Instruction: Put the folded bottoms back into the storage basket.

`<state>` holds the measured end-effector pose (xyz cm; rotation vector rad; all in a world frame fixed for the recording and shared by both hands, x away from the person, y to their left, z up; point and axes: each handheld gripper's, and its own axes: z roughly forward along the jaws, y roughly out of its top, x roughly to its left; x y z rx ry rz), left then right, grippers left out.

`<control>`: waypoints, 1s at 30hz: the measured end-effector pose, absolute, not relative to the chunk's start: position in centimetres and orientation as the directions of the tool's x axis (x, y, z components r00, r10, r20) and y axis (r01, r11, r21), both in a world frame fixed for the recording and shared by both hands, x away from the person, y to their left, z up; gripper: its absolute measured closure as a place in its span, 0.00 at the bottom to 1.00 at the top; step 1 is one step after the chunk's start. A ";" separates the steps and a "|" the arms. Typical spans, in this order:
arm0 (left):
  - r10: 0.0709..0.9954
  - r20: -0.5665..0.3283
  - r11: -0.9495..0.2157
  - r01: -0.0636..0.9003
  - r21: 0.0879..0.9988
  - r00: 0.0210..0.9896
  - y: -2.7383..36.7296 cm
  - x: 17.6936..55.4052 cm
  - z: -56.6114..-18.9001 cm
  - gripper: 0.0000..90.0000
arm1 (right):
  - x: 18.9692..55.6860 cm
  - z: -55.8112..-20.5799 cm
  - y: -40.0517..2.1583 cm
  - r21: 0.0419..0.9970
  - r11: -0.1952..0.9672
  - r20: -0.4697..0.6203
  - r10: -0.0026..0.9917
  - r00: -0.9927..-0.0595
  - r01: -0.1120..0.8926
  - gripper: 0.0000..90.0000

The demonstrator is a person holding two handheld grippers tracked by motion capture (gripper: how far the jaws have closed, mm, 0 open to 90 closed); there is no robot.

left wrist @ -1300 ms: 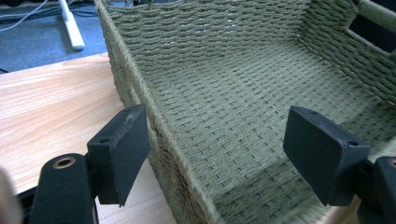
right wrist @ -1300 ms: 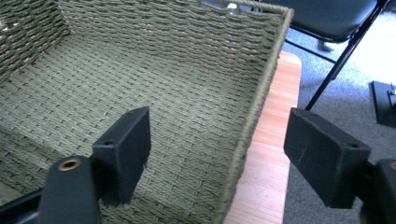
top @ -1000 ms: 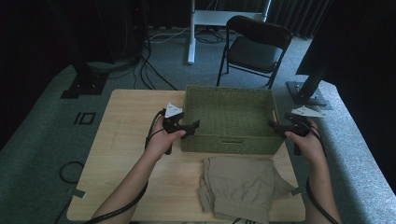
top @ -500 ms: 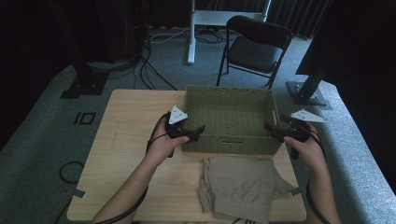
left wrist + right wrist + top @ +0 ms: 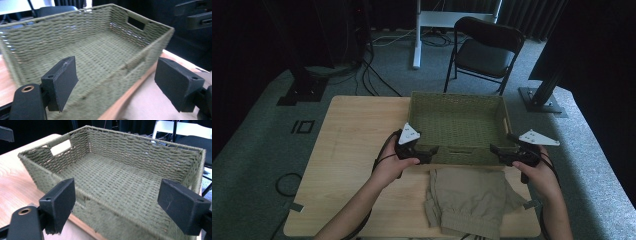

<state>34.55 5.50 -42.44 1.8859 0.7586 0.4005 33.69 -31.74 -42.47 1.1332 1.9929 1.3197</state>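
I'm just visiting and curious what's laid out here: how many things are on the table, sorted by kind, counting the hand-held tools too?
Woven green basket: 1
Folded khaki garment: 1
Hand-held grippers: 2, the left gripper and the right gripper, both with jaws open at the basket's near corners
Total: 4

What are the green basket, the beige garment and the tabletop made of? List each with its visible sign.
Green rectangular woven basket: looks like twisted cord or paper rope, matte; ribbed rows and cut-out handles show.
Beige folded garment: soft cotton-like cloth, matte; creases and a gathered hem.
Light wooden tabletop: wood or wood-look laminate, smooth; faint grain lines.
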 end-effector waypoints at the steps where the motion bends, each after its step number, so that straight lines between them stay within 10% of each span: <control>1: 0.658 -0.061 -0.285 0.323 0.903 0.751 5.3 34.3 -42.6 0.21 | 33.4 -42.6 -31.7 0.911 0.186 0.045 0.843 -0.536 0.368 0.16; 30: 0.621 -0.103 -0.403 0.429 0.808 0.777 2.5 30.5 -50.8 0.21 | 28.6 -51.3 -32.2 0.834 0.248 0.046 0.859 -0.510 0.493 0.13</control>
